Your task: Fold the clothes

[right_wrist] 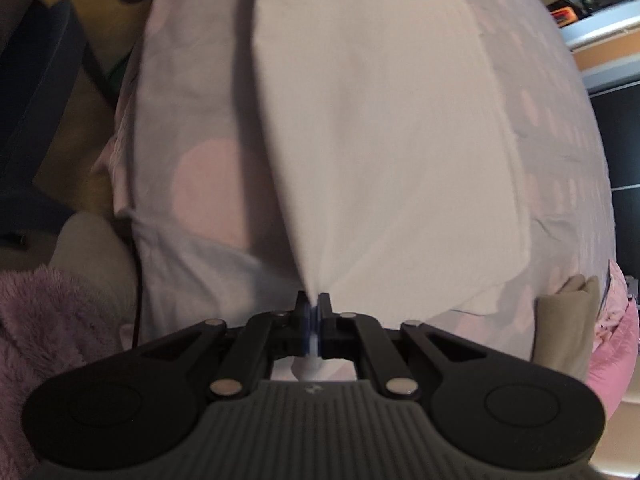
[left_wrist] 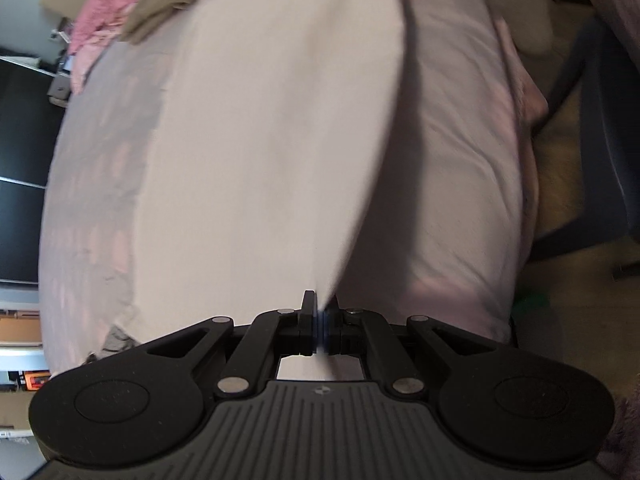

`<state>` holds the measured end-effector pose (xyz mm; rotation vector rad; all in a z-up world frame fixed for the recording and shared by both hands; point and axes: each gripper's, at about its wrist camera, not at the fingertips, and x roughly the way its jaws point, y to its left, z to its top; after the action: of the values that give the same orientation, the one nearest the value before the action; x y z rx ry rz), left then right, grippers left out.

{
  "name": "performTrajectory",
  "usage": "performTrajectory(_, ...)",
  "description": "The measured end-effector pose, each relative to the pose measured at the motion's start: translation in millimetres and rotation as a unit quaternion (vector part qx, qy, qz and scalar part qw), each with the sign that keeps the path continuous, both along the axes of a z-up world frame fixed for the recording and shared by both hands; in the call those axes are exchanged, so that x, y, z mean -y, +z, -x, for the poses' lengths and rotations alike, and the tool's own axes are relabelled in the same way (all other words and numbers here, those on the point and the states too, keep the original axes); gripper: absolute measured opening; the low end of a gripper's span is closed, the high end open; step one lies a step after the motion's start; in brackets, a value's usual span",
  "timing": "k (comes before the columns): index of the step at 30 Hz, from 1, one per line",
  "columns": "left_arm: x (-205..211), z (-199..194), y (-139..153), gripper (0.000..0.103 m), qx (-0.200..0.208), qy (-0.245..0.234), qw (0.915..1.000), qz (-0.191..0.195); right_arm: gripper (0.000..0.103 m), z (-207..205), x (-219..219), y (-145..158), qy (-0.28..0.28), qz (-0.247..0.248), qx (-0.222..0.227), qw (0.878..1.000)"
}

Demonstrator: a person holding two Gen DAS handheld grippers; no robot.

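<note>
Where the left wrist view looks down along its fingers, we find the left gripper (left_wrist: pixel 320 322) clamped on a corner of the white garment (left_wrist: pixel 264 152), the cloth pinched between the closed pads and rising from them in a taut fold. We see the garment spread away from the jaws over the pale dotted bed cover (left_wrist: pixel 452 160), with its right edge lifted and casting a dark shadow on the cover. At the upper left of this view, a pink cloth (left_wrist: pixel 102 16) and a beige cloth (left_wrist: pixel 168 4) lie together on the bed, well apart from the gripper. In the right wrist view, we find the right gripper (right_wrist: pixel 314 322) likewise clamped on a corner of the white garment (right_wrist: pixel 380 140), with a small tuft of cloth showing behind the closed pads. The garment fans out from the jaws across the bed cover (right_wrist: pixel 192 128), its left edge raised. We note a beige cloth (right_wrist: pixel 564 320) and a pink cloth (right_wrist: pixel 612 352) at the lower right, and a fuzzy purple fabric (right_wrist: pixel 44 320) at the lower left; we cannot tell what it belongs to.
</note>
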<state>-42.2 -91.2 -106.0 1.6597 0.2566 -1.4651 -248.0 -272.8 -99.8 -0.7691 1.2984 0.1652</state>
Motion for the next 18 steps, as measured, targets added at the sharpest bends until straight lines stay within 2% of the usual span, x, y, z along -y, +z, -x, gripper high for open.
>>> performTrajectory(5, 2.3, -2.3, -23.8, 0.001, -0.003, 0.003, 0.9996, -0.028, 0.005, 5.2, -7.8, -16.4, 0.004, 0.0, -0.012, 1.0)
performTrajectory(7, 1.5, -1.3, -29.1, 0.004, 0.002, -0.002, 0.9992, -0.04, 0.015, 11.0, -14.4, -21.0, 0.019, 0.006, -0.02, 1.0)
performTrajectory(8, 1.0, -1.2, -30.2, 0.008, 0.0, -0.002, 0.9989, -0.047, 0.026, 14.6, -18.5, -23.2, 0.029, 0.01, -0.025, 0.999)
performTrajectory(10, 0.4, -3.7, -31.2, 0.014, -0.01, 0.009, 0.9977, -0.066, 0.028, 20.7, -24.2, -24.7, 0.042, 0.015, -0.031, 0.999)
performTrajectory(13, -1.4, -7.6, -30.2, 0.016, -0.02, 0.022, 0.9967, -0.075, 0.031, 26.7, -27.2, -21.4, 0.042, 0.008, -0.036, 0.998)
performTrajectory(16, -1.0, -12.1, -26.0, 0.015, -0.049, 0.043, 0.993, -0.098, 0.037, 29.2, -28.6, -13.4, 0.038, -0.011, -0.048, 0.998)
performTrajectory(18, -1.9, -14.8, -18.8, 0.018, -0.085, 0.05, 0.9887, -0.113, 0.038, 26.5, -30.2, -5.7, 0.045, -0.024, -0.054, 0.997)
